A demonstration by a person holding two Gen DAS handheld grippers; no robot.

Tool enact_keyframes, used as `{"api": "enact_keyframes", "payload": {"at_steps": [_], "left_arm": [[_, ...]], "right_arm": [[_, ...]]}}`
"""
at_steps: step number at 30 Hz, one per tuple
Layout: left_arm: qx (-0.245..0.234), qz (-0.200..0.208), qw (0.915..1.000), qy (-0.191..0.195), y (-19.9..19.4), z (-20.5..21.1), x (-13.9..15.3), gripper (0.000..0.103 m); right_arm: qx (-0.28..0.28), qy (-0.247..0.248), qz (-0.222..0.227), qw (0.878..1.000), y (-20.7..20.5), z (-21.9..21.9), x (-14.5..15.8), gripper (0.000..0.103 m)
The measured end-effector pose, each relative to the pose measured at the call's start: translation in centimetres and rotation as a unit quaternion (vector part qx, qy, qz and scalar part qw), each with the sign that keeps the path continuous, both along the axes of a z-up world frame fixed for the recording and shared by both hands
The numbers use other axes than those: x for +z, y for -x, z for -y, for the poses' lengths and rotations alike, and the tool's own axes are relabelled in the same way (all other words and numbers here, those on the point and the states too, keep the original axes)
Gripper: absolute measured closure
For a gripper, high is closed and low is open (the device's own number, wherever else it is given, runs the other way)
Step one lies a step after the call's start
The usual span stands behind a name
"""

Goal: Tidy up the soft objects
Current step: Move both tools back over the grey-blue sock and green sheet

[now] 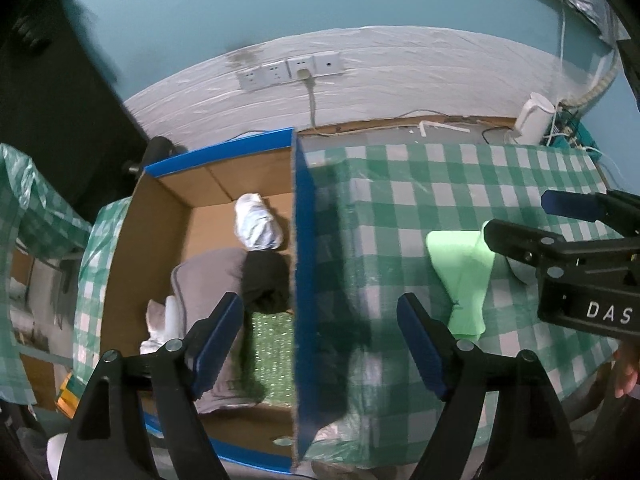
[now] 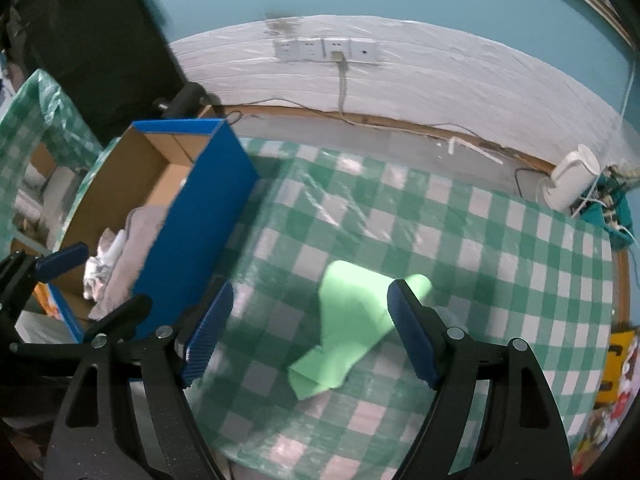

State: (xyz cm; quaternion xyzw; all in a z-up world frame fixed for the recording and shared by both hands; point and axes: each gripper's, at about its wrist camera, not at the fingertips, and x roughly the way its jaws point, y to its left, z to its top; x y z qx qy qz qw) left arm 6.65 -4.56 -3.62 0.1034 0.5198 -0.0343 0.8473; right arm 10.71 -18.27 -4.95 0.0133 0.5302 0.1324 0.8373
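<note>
A light green cloth (image 2: 350, 322) lies on the green-checked table (image 2: 500, 248); it also shows in the left wrist view (image 1: 464, 276). My right gripper (image 2: 310, 338) is open and hovers just above the cloth; it shows from the side in the left wrist view (image 1: 516, 222). My left gripper (image 1: 320, 344) is open and empty, above the right wall of a blue cardboard box (image 1: 300, 280). The box holds a grey garment (image 1: 208, 280), a black cloth (image 1: 266, 278), a white bundle (image 1: 256, 222) and a green sequined piece (image 1: 274, 356).
A white kettle (image 2: 570, 178) and cables stand at the table's back right. A socket strip (image 2: 326, 50) is on the wall behind. A second checked surface (image 1: 24, 200) is at the left. Colourful packaging (image 2: 616, 368) lies off the right edge.
</note>
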Motion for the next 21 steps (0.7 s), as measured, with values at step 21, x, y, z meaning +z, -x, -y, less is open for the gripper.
{"api": "enact_keyframes", "payload": {"at_steps": [21], "left_arm": [[-0.047, -0.081, 0.9956, -0.004, -2.5, 7.9, -6.3, 0.017]], "right_arm": [[-0.066, 0.041, -0.052, 0.996, -0.5, 8.8, -5.8, 0.023]]}}
